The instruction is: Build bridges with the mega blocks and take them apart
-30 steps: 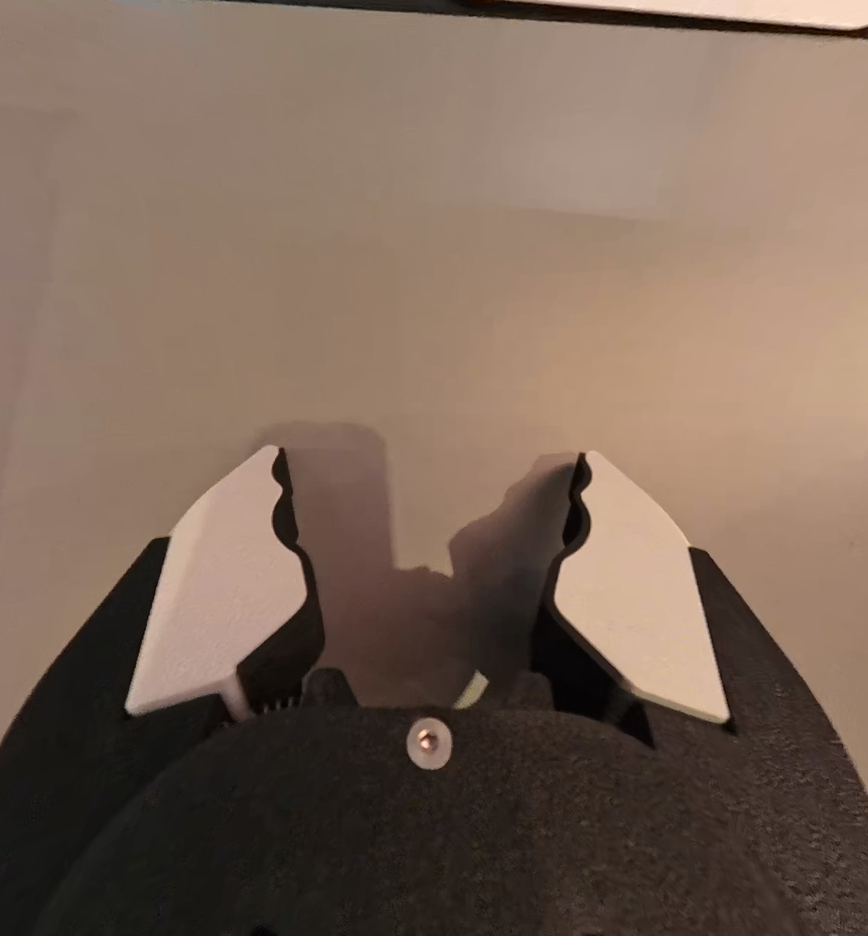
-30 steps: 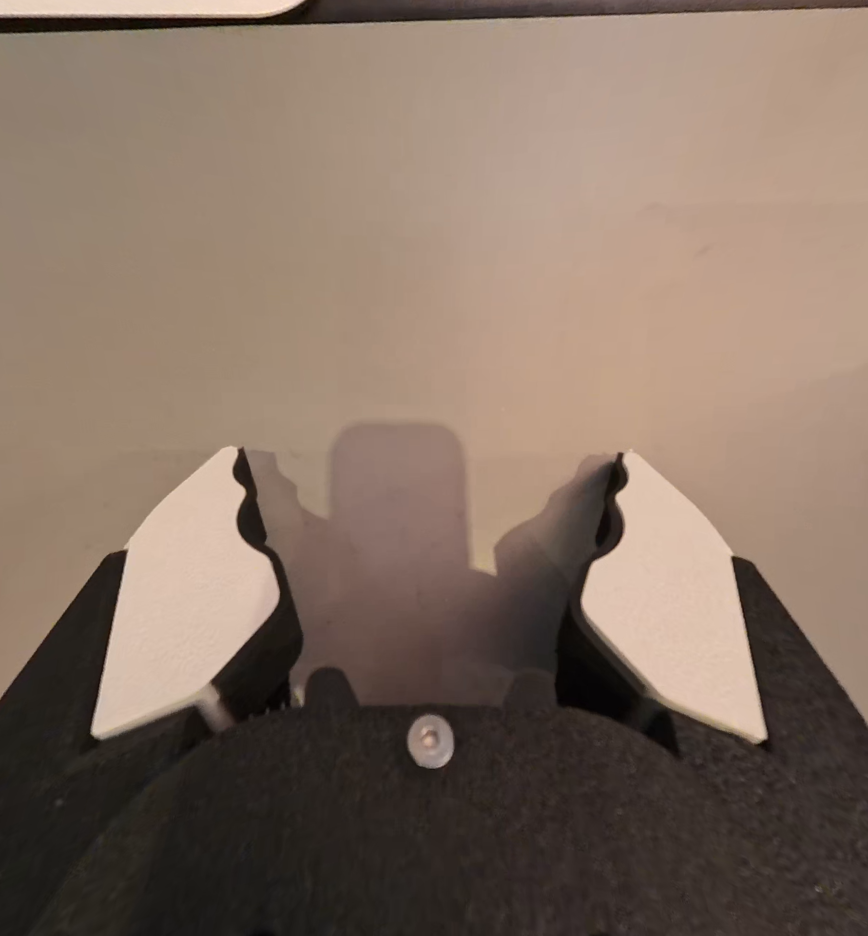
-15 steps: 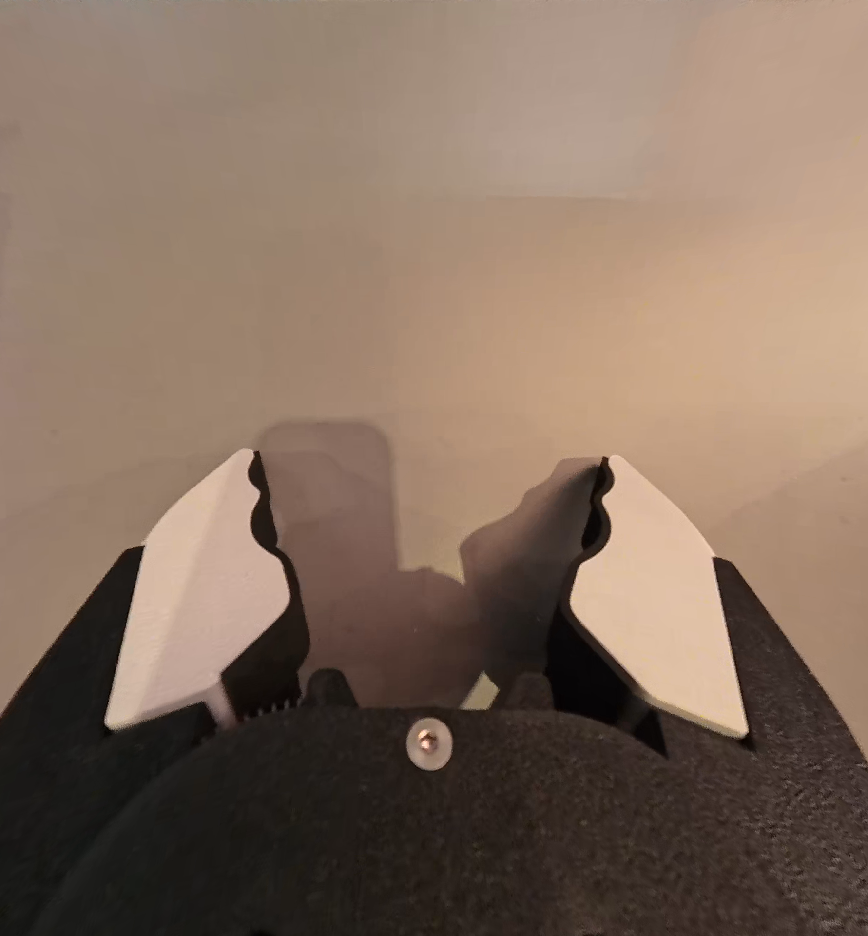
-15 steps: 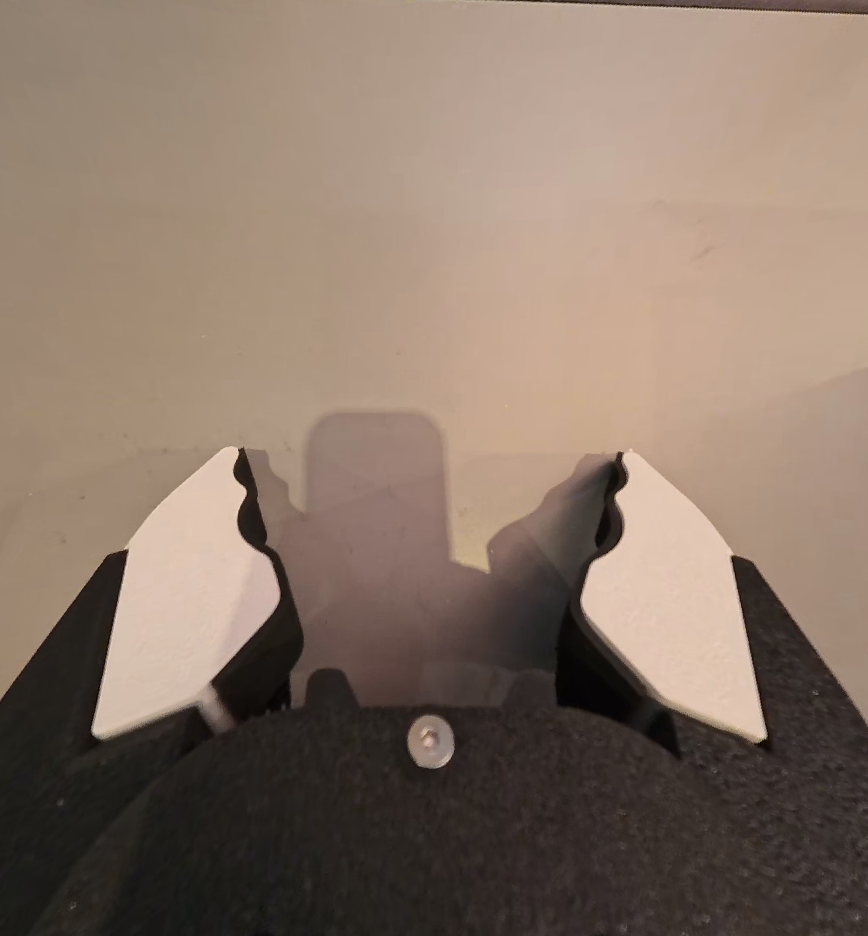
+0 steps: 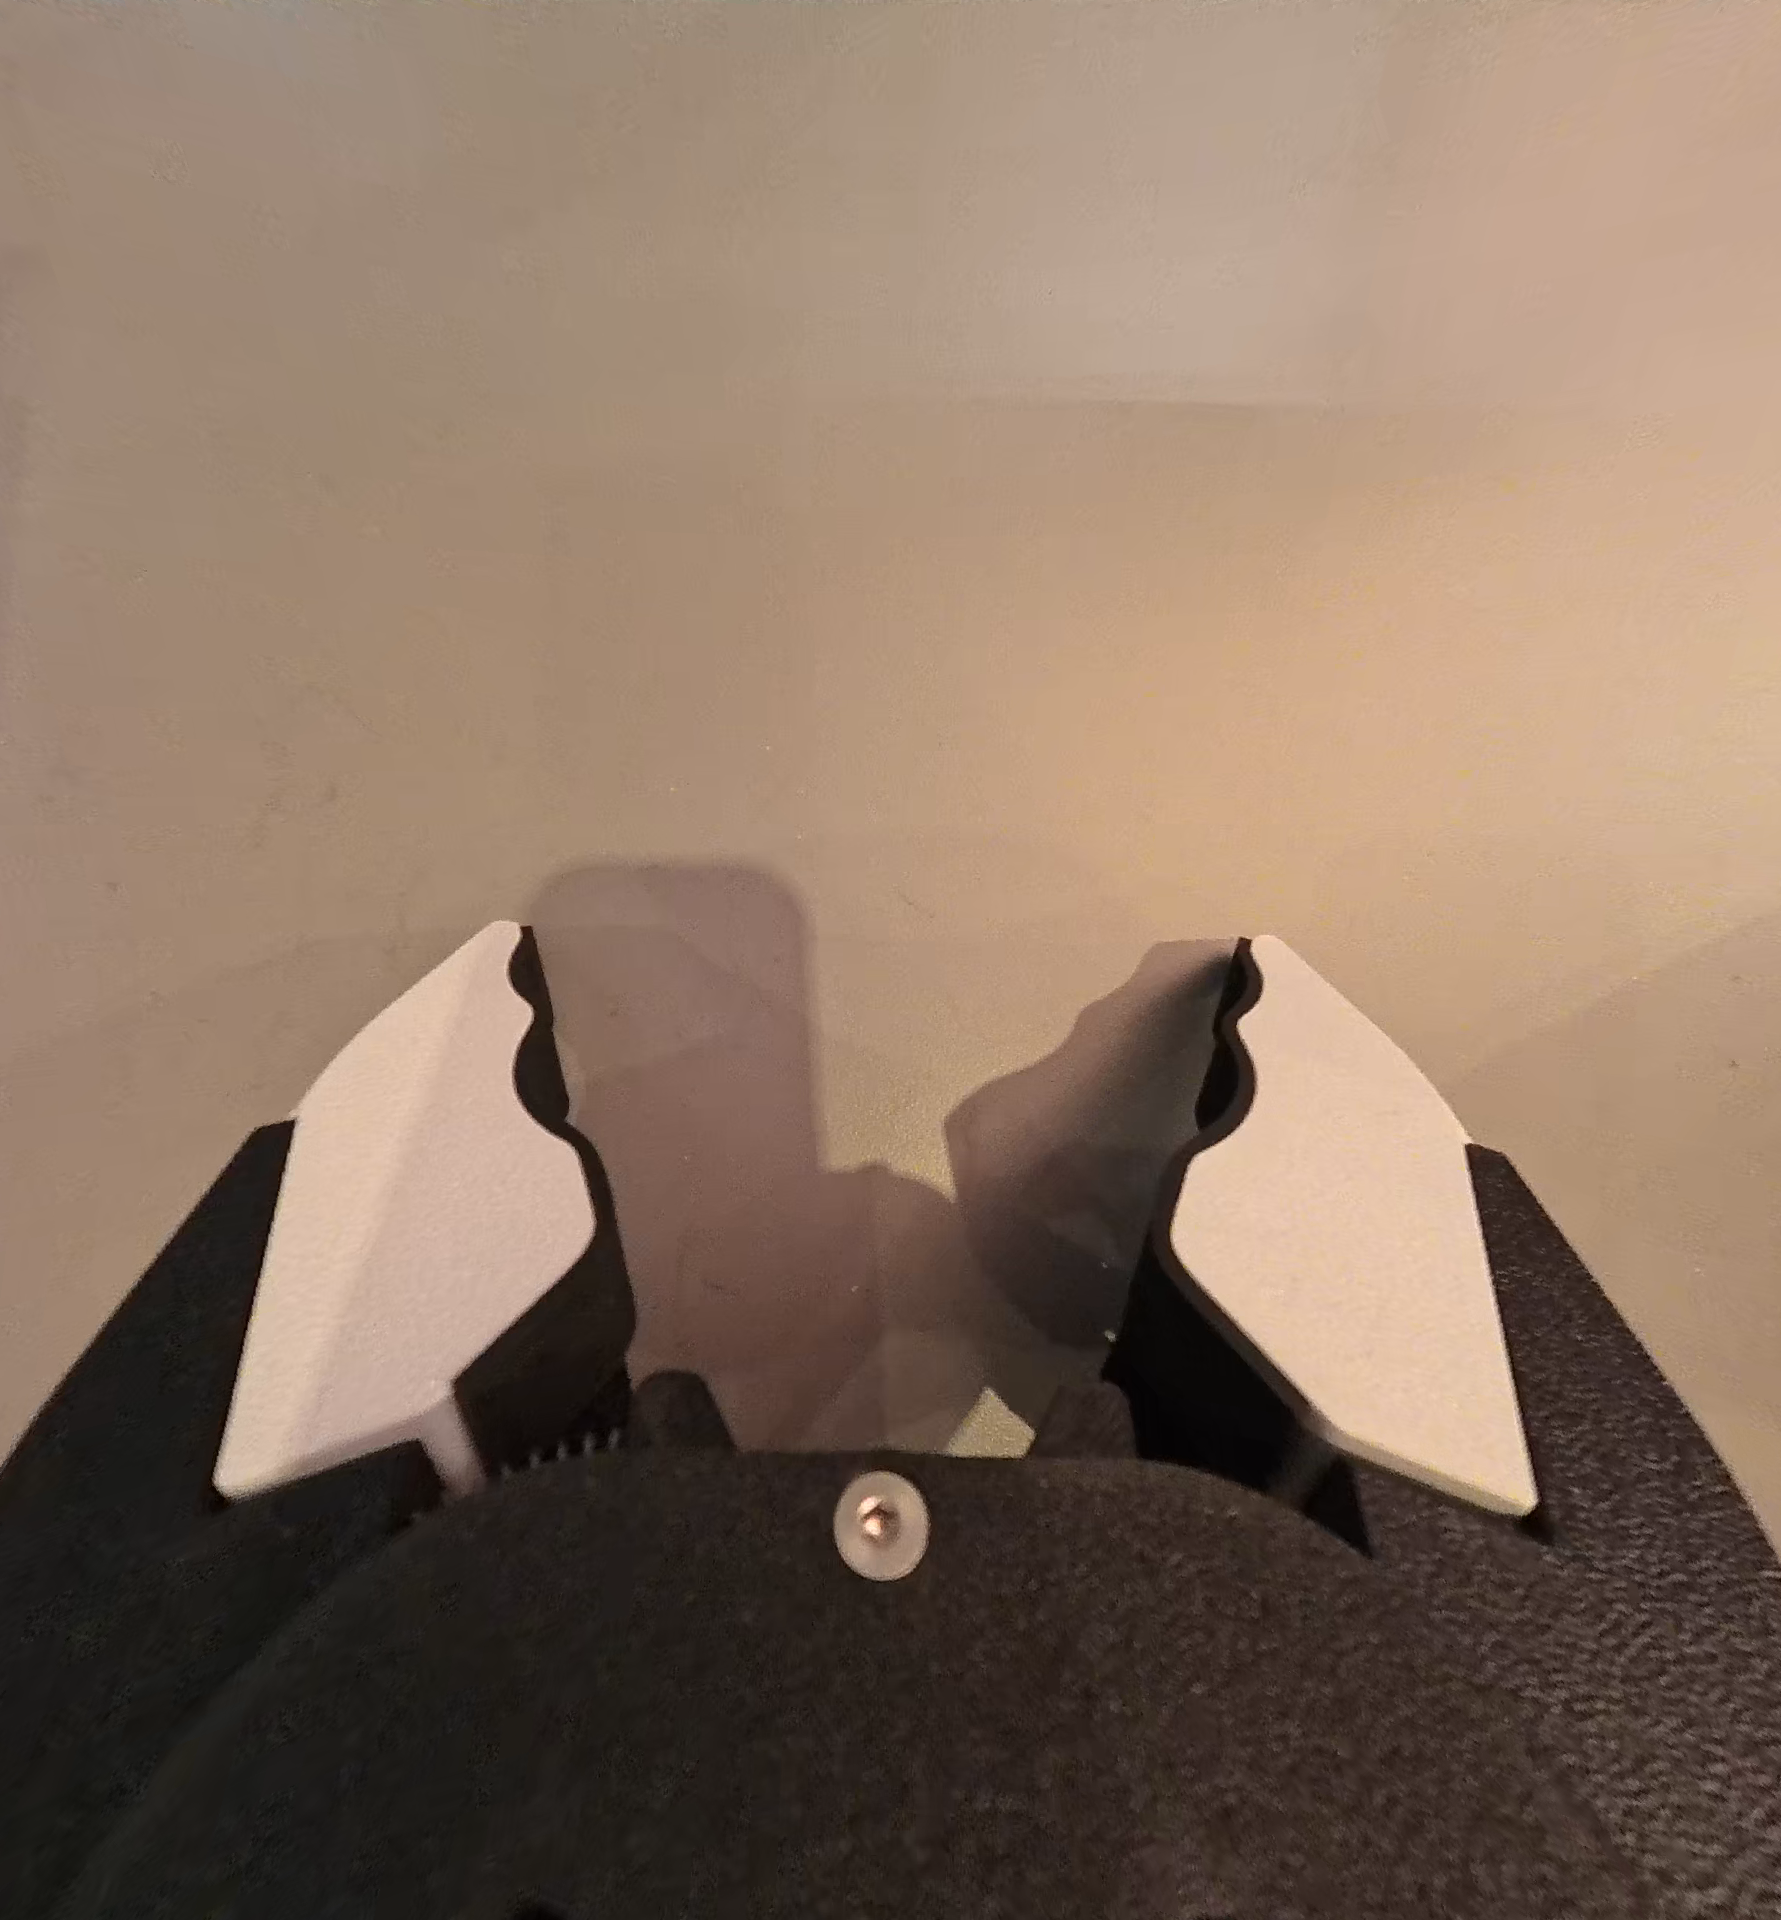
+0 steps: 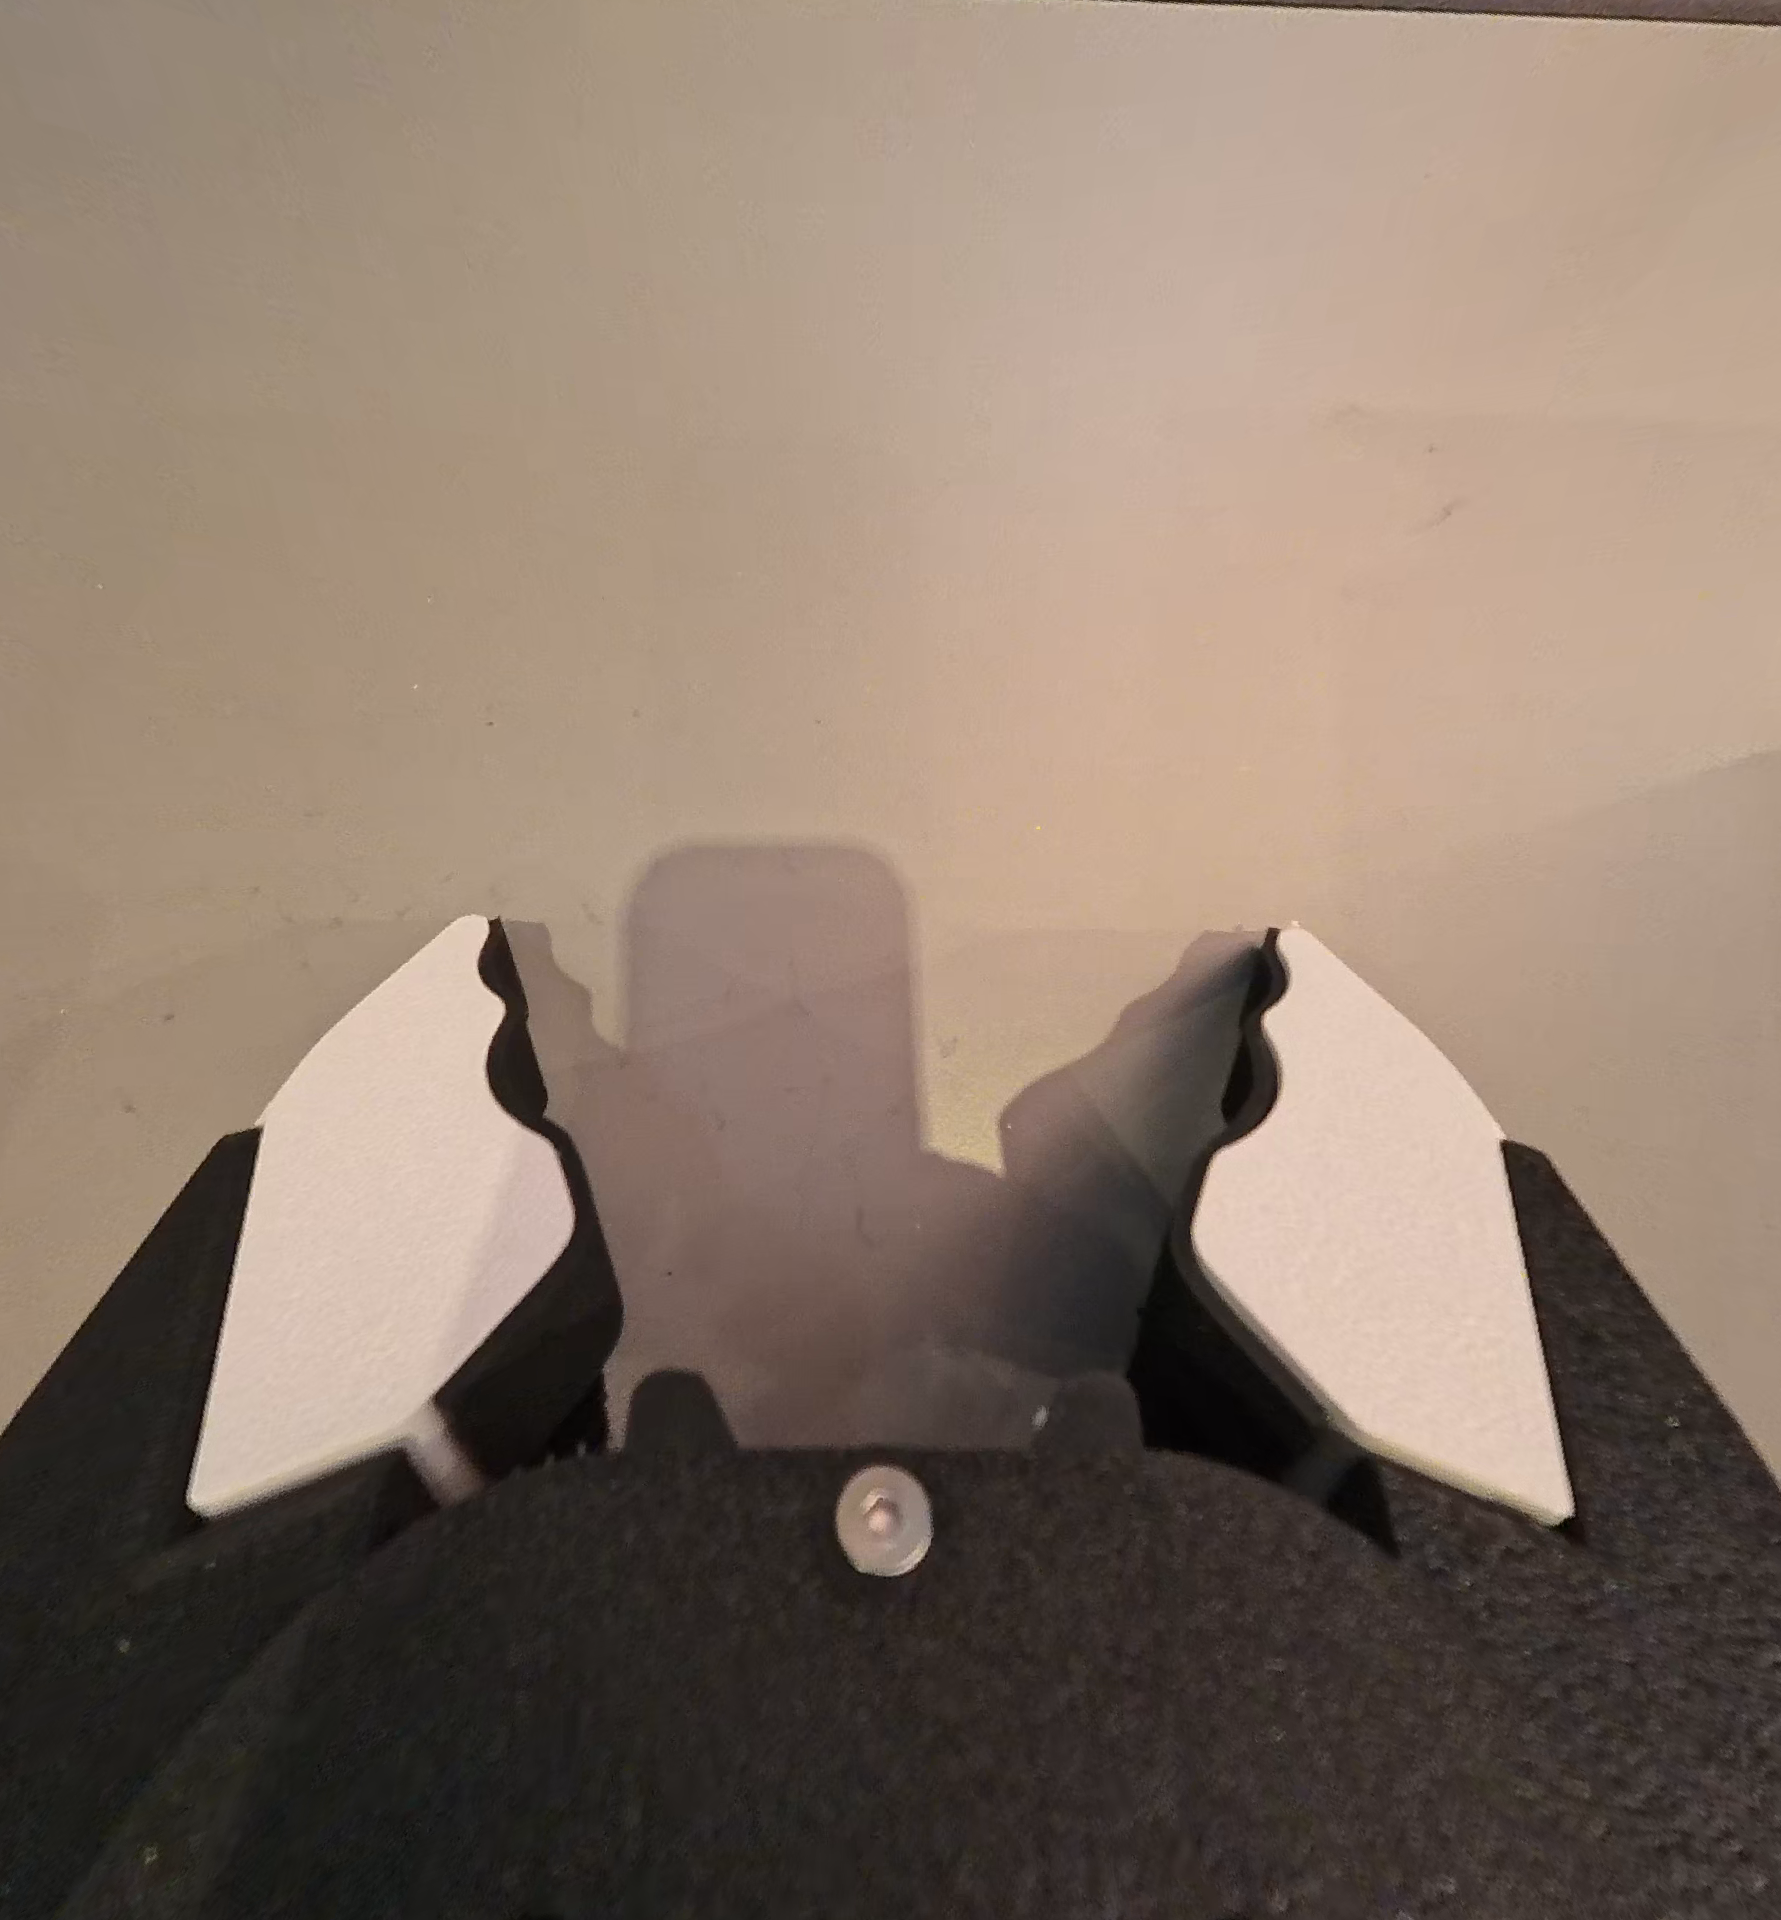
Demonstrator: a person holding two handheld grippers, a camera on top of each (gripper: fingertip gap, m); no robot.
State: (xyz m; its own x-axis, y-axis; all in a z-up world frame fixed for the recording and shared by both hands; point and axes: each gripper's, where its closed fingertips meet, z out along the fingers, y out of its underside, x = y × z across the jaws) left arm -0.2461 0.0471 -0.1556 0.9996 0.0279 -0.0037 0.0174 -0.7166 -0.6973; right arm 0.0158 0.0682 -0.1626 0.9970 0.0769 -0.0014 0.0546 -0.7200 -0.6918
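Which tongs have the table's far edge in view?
The right tongs: a dark edge strip lines their view's top; the left tongs see only tabletop.

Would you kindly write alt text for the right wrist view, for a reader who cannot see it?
The right gripper is open and holds nothing, its two white fingers spread wide over a plain beige tabletop. Only the gripper's own grey shadow falls on the surface between them; no blocks are in view.

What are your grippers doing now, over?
Left hand-held gripper open, empty. Right hand-held gripper open, empty. No mega blocks in view, only beige tabletop. Nothing in the way.
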